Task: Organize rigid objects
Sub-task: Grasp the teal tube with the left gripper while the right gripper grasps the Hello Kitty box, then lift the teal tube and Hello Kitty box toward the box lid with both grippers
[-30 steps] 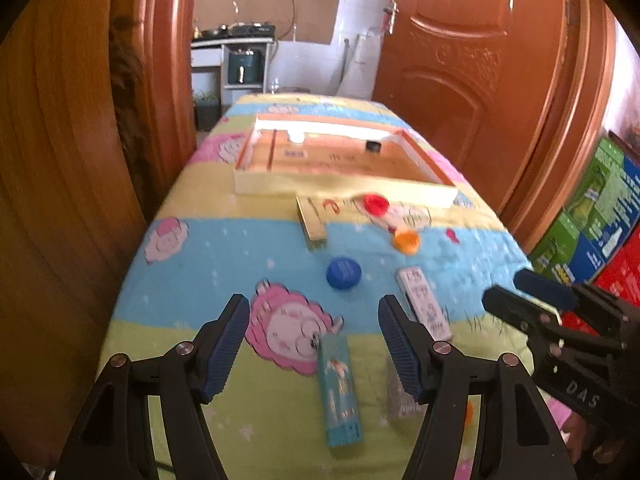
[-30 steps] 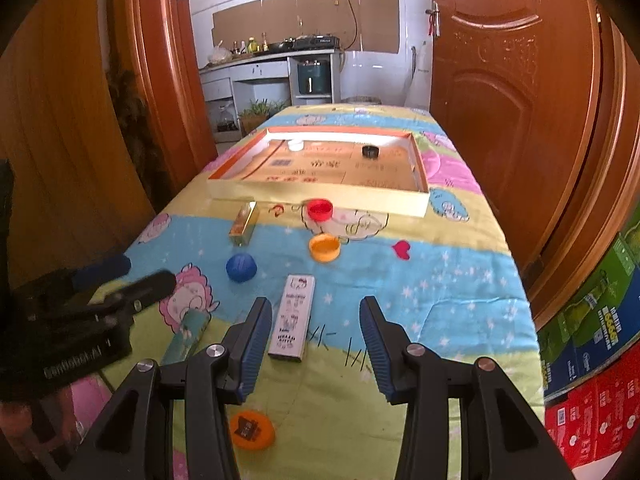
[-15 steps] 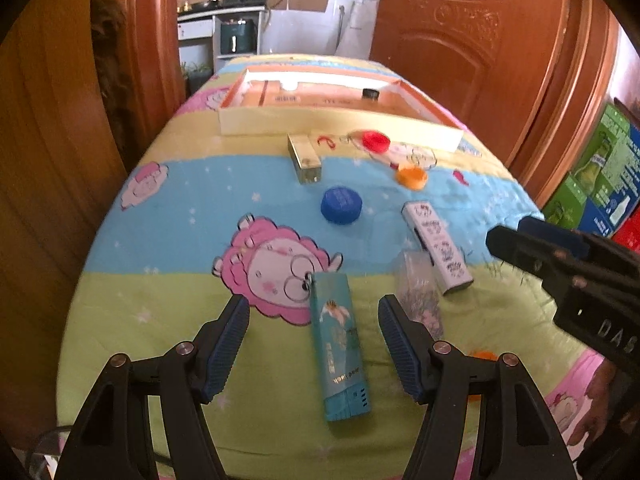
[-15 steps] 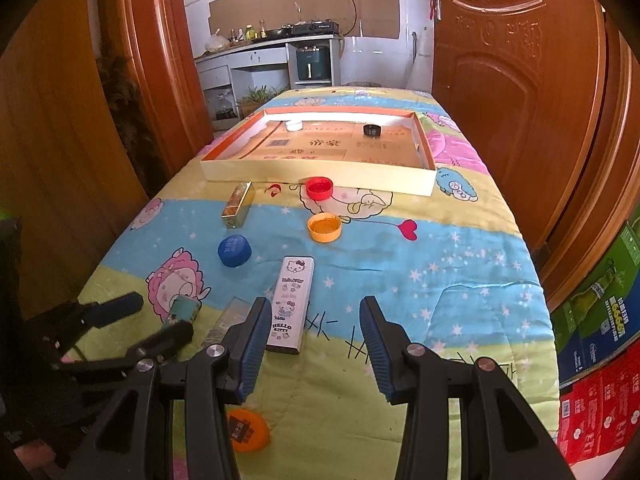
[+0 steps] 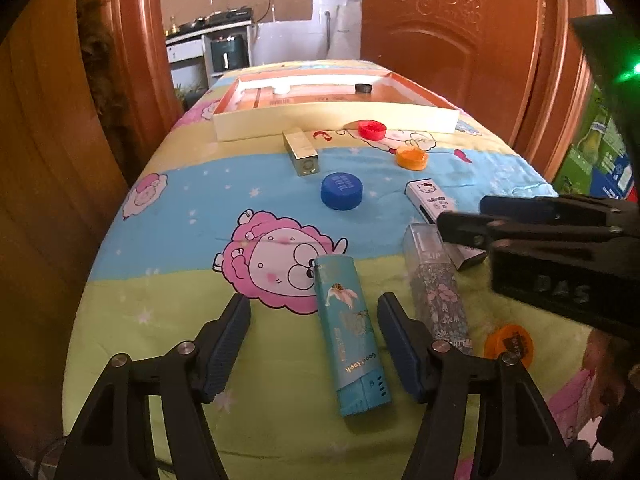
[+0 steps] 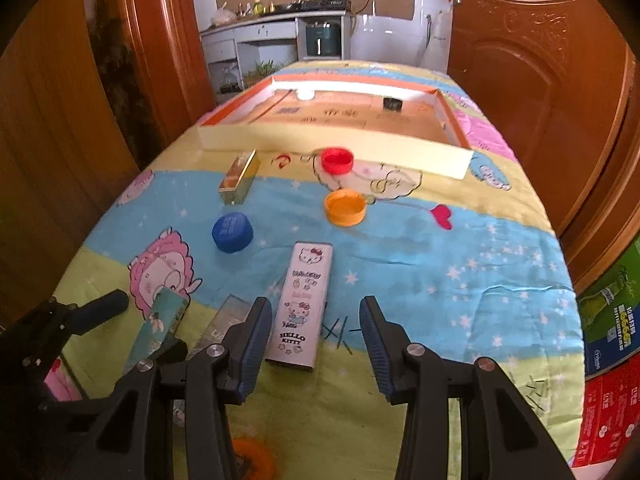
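My left gripper is open, low over the quilt, with a teal box lying between its fingers. A clear floral box lies just right of it. My right gripper is open, with a white Hello Kitty box between its fingers, nearer the left one. It also shows in the left wrist view, partly hidden by the right gripper. Further off lie a blue cap, an orange cap, a red cap and a gold box.
A shallow cardboard tray sits at the table's far end, holding a white cap and a black cap. Another orange cap lies at the near edge. Wooden doors flank the table; drink cartons stand at the right.
Both grippers have moved down and closer to the table. The teal box now lies between my left fingers and the Hello Kitty box between my right fingers. Both stay open.
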Tool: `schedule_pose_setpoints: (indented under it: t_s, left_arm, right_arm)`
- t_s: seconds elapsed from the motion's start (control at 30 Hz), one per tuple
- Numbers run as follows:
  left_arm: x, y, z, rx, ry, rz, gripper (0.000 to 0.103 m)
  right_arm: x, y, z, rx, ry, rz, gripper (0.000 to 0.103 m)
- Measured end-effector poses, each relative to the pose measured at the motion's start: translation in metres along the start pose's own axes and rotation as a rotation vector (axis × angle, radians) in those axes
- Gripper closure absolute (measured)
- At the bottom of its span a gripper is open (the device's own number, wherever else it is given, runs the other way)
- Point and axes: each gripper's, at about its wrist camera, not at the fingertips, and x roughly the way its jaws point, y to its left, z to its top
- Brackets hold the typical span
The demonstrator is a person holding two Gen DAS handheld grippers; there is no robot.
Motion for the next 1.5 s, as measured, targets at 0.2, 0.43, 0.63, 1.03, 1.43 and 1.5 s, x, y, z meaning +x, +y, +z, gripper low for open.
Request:
schedule_pose_setpoints:
  t_s: [0.2,0.43,0.63,1.03,1.43,1.5]
  left_arm:
    - [-0.001,-0.007,0.000,0.015,-0.020,-0.017,0.063]
    - [-0.003,-0.017,-0.002,0.044,-0.038,-0.025,0.081]
    - [-0.005,-0.013,-0.002,0.022,-0.039,-0.045,0.081]
    - [-0.012,-0.009,0.008,-0.005,-0.053,-0.053,0.081]
    - [-0.020,-0.003,0.024,-0.027,-0.082,-0.054,0.081]
    - [-0.020,-0.002,0.028,-0.031,-0.085,-0.053,0.081]
  right_arm:
    - [0.010,0.008,-0.001,-0.032,0.027,-0.042,0.059]
    - [0.008,0.019,-0.003,-0.071,0.008,-0.073,0.077]
    - [0.005,0.016,-0.004,-0.046,0.011,-0.055,0.078]
    - [-0.007,0.005,-0.004,-0.003,-0.009,-0.041,0.078]
    - [-0.019,0.000,0.000,0.017,-0.038,-0.042,0.078]
    - [-0.021,-0.001,0.001,0.021,-0.044,-0.043,0.078]
